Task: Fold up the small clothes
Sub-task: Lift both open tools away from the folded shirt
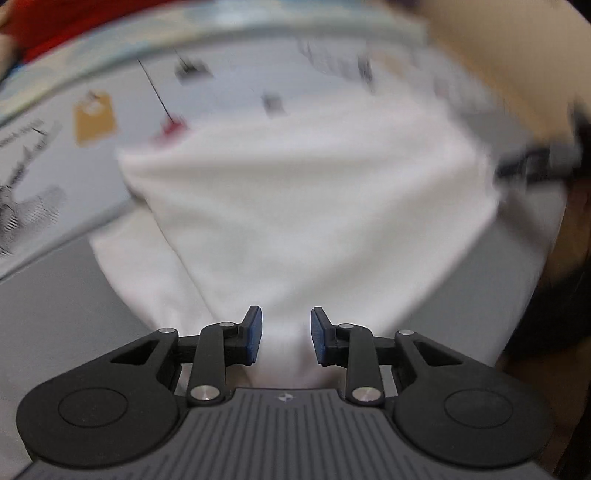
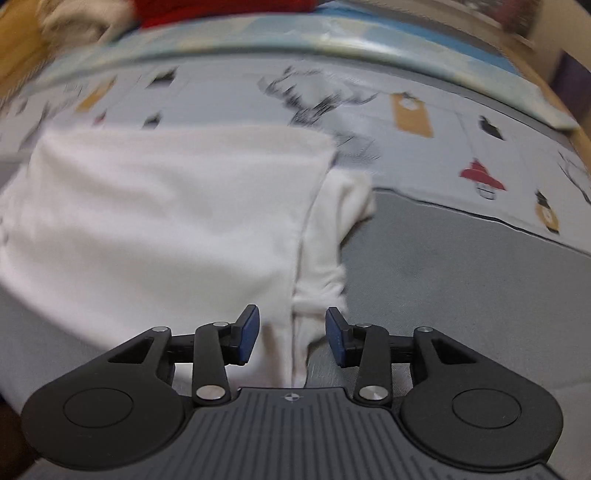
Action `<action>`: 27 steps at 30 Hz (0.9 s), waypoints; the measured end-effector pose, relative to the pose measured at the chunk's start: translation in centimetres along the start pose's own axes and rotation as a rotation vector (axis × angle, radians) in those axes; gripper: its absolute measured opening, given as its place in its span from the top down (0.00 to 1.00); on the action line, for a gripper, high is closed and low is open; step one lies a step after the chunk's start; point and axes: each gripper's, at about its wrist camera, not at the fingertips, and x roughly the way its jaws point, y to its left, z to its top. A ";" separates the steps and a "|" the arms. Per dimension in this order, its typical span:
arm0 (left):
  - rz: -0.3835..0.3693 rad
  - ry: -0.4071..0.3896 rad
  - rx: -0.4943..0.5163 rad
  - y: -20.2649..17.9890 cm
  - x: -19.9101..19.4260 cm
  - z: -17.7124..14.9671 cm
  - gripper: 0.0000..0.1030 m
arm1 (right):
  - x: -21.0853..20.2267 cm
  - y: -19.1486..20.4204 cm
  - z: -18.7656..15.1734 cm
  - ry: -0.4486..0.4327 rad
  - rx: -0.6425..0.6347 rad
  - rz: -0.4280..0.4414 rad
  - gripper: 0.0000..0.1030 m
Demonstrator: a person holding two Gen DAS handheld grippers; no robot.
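Observation:
A small white garment [image 1: 303,206] lies partly folded on the grey surface; the left wrist view is blurred by motion. My left gripper [image 1: 286,334] is open, its blue pads just above the garment's near edge with white cloth between the jaws. In the right wrist view the same garment [image 2: 166,214] has a folded panel on top and a sleeve [image 2: 332,236] sticking out to the right. My right gripper [image 2: 291,336] is open over the garment's near right edge, by the sleeve seam.
A printed cloth with deer, tags and red hats [image 2: 443,122] covers the far part of the bed. A bare grey mat [image 2: 461,280] lies to the right. Red fabric [image 2: 221,9] sits at the far edge. The other gripper [image 1: 535,162] shows blurred at right.

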 end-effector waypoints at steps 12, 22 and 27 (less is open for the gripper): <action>0.081 -0.061 -0.078 1.0 -3.6 0.6 0.37 | 0.0 0.0 -1.2 0.040 -0.032 -0.116 0.52; 0.185 -0.390 -0.174 -2.7 -14.4 1.0 0.16 | -7.7 2.3 1.5 -0.368 0.038 -0.140 0.52; 0.173 -0.507 -0.267 -4.3 -15.6 -0.5 0.14 | -12.9 6.4 2.0 -0.594 0.037 -0.067 0.36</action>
